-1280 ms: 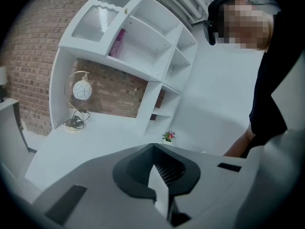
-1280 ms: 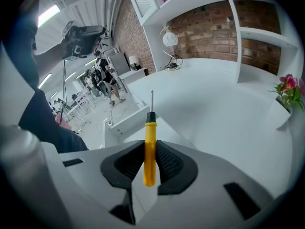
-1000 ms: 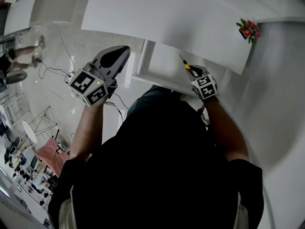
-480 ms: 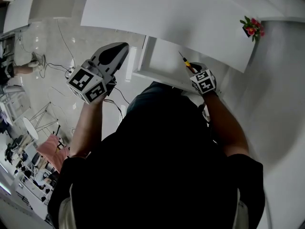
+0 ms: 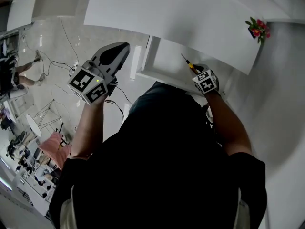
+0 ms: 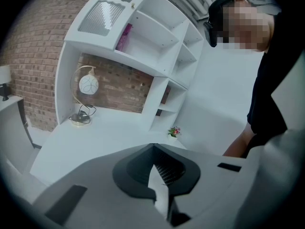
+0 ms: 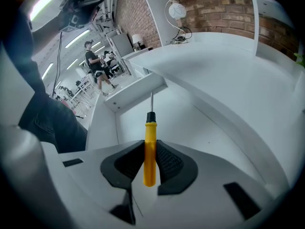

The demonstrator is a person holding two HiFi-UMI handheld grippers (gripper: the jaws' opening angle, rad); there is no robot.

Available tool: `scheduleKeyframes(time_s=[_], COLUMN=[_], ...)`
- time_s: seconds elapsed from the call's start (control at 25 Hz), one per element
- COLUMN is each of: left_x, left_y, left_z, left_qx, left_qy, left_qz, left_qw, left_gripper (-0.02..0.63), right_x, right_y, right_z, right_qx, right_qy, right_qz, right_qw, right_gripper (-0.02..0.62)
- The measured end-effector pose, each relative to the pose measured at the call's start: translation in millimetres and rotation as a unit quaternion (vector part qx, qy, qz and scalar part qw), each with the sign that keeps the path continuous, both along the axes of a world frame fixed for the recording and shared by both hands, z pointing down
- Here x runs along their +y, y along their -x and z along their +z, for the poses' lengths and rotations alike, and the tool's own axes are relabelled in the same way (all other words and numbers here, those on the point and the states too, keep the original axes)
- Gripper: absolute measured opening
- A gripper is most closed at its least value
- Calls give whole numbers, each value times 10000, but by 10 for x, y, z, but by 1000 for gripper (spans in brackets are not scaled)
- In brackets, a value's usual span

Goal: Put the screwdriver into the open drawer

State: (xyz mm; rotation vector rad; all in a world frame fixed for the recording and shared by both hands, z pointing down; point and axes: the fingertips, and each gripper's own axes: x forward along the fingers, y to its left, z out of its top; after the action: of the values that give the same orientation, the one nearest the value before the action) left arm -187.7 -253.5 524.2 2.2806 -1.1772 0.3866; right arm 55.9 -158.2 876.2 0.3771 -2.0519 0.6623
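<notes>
Screwdriver with yellow plastic handle, black collar and thin steel shaft (image 7: 150, 142) is clamped by its handle between the jaws of the right gripper (image 7: 150, 168), shaft pointing forward. It is held over the inside of the white open drawer (image 7: 200, 128), which is pulled out below the front edge of the white worktop (image 5: 181, 18); this is judged to let a release drop it inside. Contact with the drawer floor cannot be determined. The left gripper (image 6: 158, 170) is raised clear to the left, jaws together on nothing.
</notes>
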Motion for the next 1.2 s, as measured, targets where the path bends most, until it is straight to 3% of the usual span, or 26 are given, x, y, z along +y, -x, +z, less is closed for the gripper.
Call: scheduleKeyframes(time_s=[1.2], left_x=[147], left_y=[69], left_z=[399], left_qx=[-50], left_qy=[401], left_qz=[-191], left_qw=[9990], left_gripper=[15], right_x=[226], right_y=[149], right_z=[657], right_qx=[243], right_qy=[411], right_qz=[-338], right_qw=[9983], right_gripper=[83])
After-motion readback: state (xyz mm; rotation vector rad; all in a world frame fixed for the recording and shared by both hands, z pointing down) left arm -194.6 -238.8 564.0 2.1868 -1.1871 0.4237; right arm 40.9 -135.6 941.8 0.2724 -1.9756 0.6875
